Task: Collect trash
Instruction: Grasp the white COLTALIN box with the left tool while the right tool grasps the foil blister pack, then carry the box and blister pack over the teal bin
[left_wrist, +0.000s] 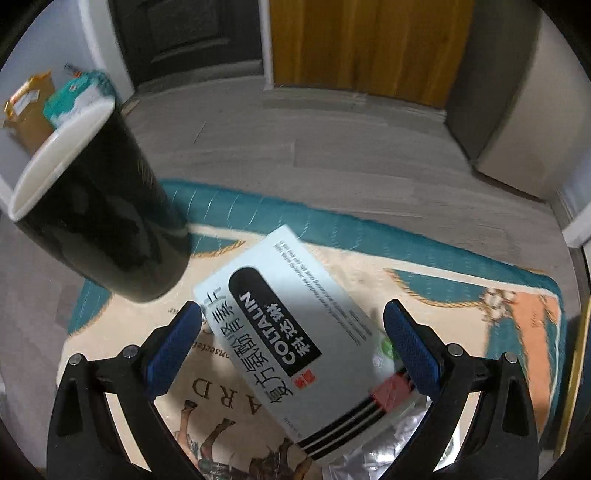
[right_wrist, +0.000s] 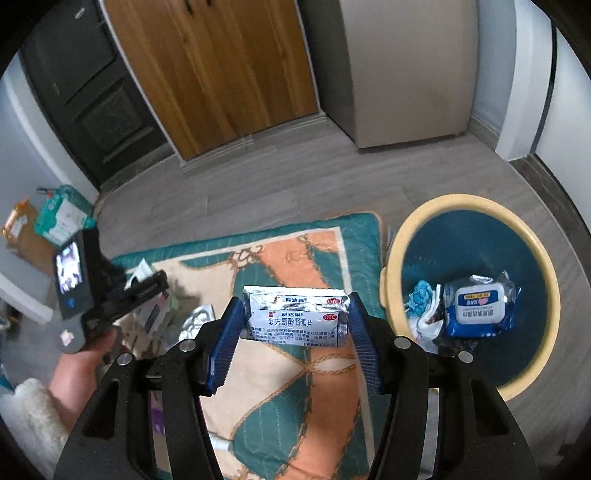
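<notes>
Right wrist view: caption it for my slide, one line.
Right claw grips a silver medicine sachet above the patterned rug, beside the blue bin holding a wipes pack.

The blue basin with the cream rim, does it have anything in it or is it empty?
Not empty. The blue basin with the cream rim holds a blue wet-wipes pack and crumpled blue and white scraps at its bottom.

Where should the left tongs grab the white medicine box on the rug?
Probably across its short width, near the striped end. The medicine box lies flat on the rug, long axis running diagonally away between the open left tongs. Come down from above and rotate slightly to square the fingers with its long edges.
</notes>
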